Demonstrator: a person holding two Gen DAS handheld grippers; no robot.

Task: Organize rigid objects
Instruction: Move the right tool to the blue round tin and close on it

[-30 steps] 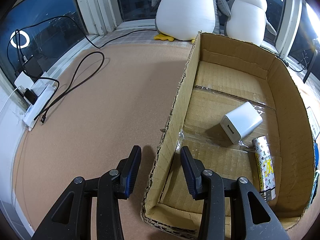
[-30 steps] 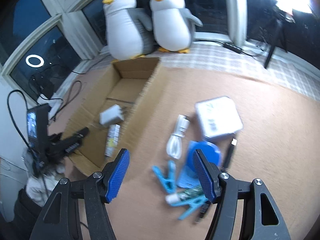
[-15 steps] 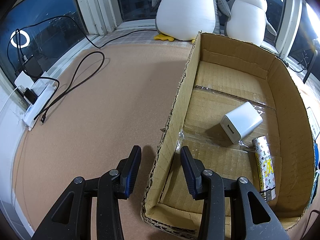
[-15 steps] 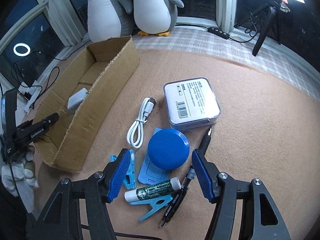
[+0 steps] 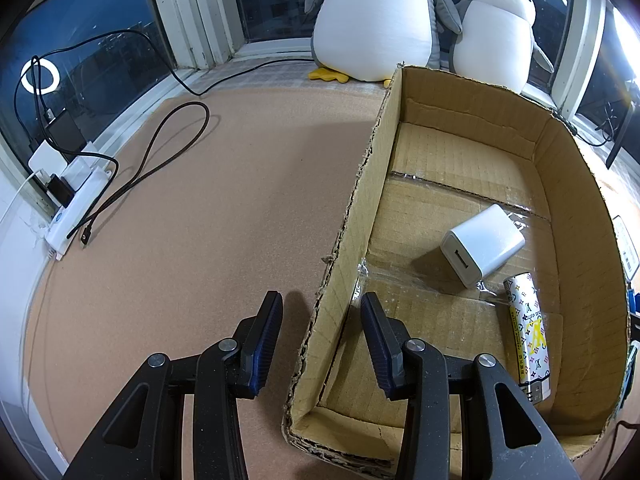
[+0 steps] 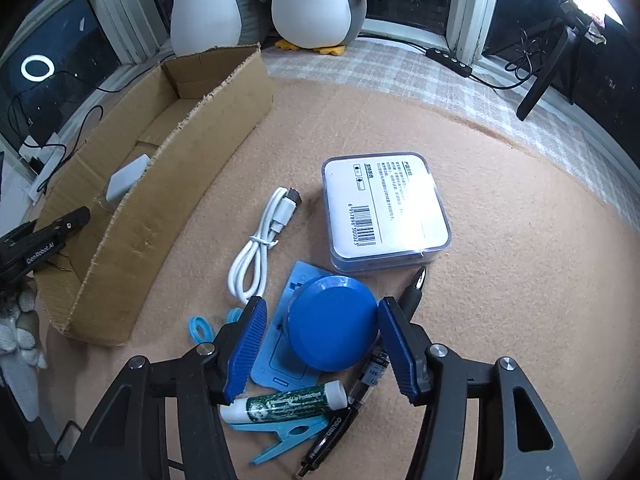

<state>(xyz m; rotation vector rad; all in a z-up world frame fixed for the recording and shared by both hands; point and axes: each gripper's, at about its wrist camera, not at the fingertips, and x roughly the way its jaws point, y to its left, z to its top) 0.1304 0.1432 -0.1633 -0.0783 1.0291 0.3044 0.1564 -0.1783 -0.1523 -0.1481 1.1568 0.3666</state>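
Note:
A cardboard box (image 5: 576, 184) holds a white charger (image 5: 482, 244) and a patterned lighter (image 5: 527, 332). My left gripper (image 5: 320, 324) is open, its jaws on either side of the box's left wall (image 5: 352, 216) near the front corner. In the right wrist view the box (image 6: 168, 184) lies at the left. My right gripper (image 6: 318, 344) is open, low over a round blue lid (image 6: 332, 326), one jaw on each side of it. A clear case (image 6: 384, 212), white cable (image 6: 260, 248), lip balm (image 6: 288, 400), black pen (image 6: 372, 372) and blue clips (image 6: 280, 436) lie around.
Two plush penguins (image 5: 380, 20) stand at the window behind the box. A black cable (image 5: 160, 156) and a white power strip (image 5: 76, 208) lie at the left on the brown mat. A blue flat card (image 6: 280, 360) lies under the lid. A black stand (image 6: 548, 68) is far right.
My right gripper has moved forward and down over the loose items until its jaws flank the blue lid. The left gripper and the box have not moved.

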